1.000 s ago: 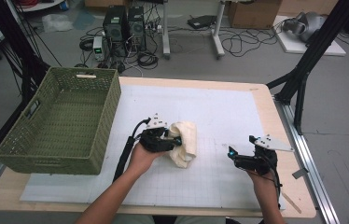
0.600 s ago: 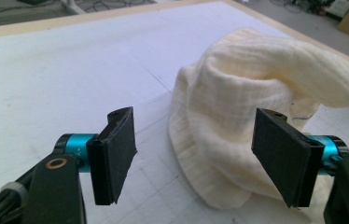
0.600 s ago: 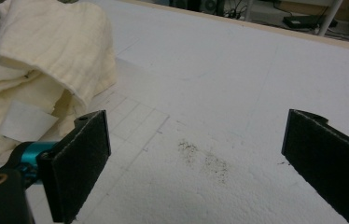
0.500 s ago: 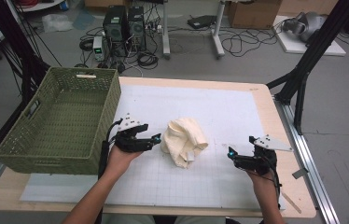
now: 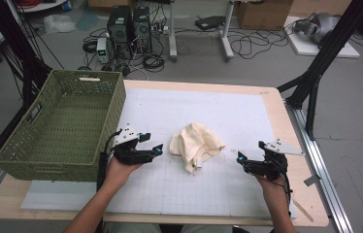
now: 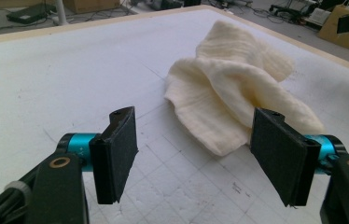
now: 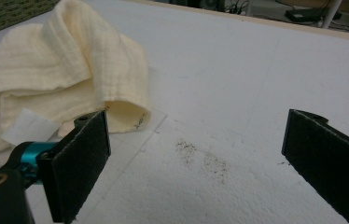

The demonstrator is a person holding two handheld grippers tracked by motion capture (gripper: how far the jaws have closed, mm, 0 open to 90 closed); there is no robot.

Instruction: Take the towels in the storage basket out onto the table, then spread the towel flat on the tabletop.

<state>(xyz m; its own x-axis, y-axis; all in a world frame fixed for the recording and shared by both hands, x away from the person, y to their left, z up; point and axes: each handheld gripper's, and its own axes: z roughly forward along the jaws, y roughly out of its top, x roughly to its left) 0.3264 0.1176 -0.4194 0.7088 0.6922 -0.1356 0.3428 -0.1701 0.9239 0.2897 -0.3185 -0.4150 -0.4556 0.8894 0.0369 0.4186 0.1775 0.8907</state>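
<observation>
A crumpled cream cloth (image 5: 195,144) lies near the middle of the white gridded mat (image 5: 208,194), with the left gripper (image 5: 156,151) just off its 9 o'clock edge and the right gripper (image 5: 239,158) a little farther off at about 4 o'clock. The left gripper's jaws have just been opening and now stand released, nothing between the pads, the cloth (image 6: 238,98) lying ahead of them toward 1 o'clock in the left gripper view. The right gripper is likewise unclenched over bare mat, the cloth (image 7: 60,79) at its 10 o'clock, and a green woven basket (image 5: 63,126) stands at the table's 9 o'clock side beside the left hand (image 5: 116,172).
</observation>
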